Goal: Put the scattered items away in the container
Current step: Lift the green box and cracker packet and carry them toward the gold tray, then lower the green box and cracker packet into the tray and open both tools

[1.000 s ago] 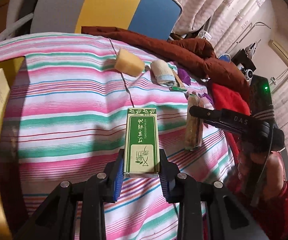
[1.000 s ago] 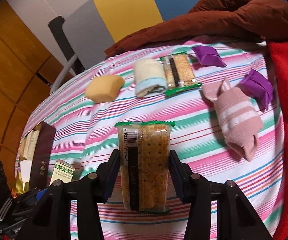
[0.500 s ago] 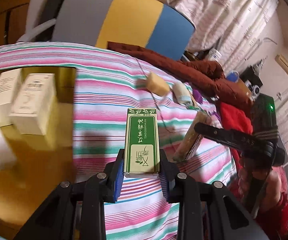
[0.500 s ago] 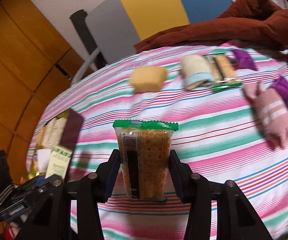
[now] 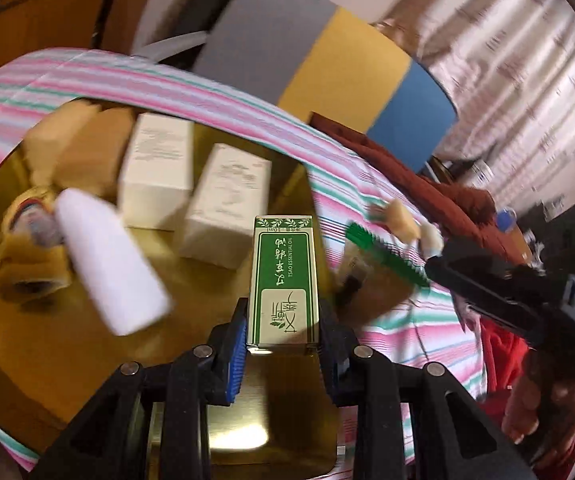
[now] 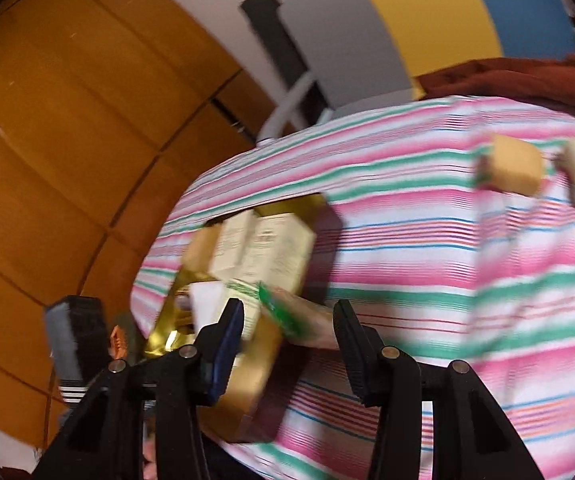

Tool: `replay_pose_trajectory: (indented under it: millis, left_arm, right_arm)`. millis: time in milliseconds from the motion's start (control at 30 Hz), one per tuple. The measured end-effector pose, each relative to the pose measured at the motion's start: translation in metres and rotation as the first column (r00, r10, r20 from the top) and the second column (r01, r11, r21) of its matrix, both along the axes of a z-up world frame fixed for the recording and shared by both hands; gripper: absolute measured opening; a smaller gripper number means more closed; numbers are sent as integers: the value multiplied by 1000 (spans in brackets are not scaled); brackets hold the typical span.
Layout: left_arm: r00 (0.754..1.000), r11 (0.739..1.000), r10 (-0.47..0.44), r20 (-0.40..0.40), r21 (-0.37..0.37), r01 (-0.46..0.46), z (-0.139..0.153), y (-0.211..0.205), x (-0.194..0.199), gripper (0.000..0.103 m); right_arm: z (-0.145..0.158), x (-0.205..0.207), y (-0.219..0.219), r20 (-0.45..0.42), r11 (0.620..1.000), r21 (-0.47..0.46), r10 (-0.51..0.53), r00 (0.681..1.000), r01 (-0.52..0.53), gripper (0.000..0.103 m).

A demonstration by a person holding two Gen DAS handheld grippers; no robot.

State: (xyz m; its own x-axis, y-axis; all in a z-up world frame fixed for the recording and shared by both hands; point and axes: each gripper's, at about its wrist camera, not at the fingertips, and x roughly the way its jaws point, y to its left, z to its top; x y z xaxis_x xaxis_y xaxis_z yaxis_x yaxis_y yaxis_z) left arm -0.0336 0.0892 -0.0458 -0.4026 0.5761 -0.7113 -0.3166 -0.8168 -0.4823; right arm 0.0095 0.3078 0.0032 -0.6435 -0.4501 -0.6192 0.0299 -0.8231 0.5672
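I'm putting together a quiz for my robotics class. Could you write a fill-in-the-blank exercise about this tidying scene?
1. The box clamped in the left gripper is white and ___.
2. The container under that box is coloured ___.
3. The number of pale cartons standing in the container is ___.
4. The packet with the green edge is held by the ___ gripper.

Missing words: green; gold; two; right

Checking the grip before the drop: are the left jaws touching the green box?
Touching. In the left wrist view the left gripper has both blue-padded jaws pressed flat against the sides of the green box, with no gap.
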Motion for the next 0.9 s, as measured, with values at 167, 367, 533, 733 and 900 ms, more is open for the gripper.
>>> replay_pose_trajectory:
  millis: [167, 367, 533, 733, 900]
  left_arm:
    - [998, 999, 49, 32, -17, -49, -11, -21, -10, 30]
    - [995, 998, 60, 79, -14, -59, -26, -29, -18, 30]
    - [994, 998, 60, 88, -15, -59, -30, -29, -21, 30]
    - [993, 996, 73, 88, -54, -68, -30, -29, -27, 30]
    - [994, 995, 78, 82, -71, -72, -26, -34, -25, 30]
  right_arm:
    - [6, -17, -32, -14, 996, 73, 43, 999, -42, 46]
    - [-9, -5, -18, 16, 978, 205, -55, 998, 50, 81]
    - [-20, 14, -3, 32, 945, 328, -21, 999, 9, 84]
    - [-33, 4, -28, 63, 827, 512, 235, 970, -234, 84]
    - [-53, -15, -51, 140, 722, 564, 394, 908, -400, 82]
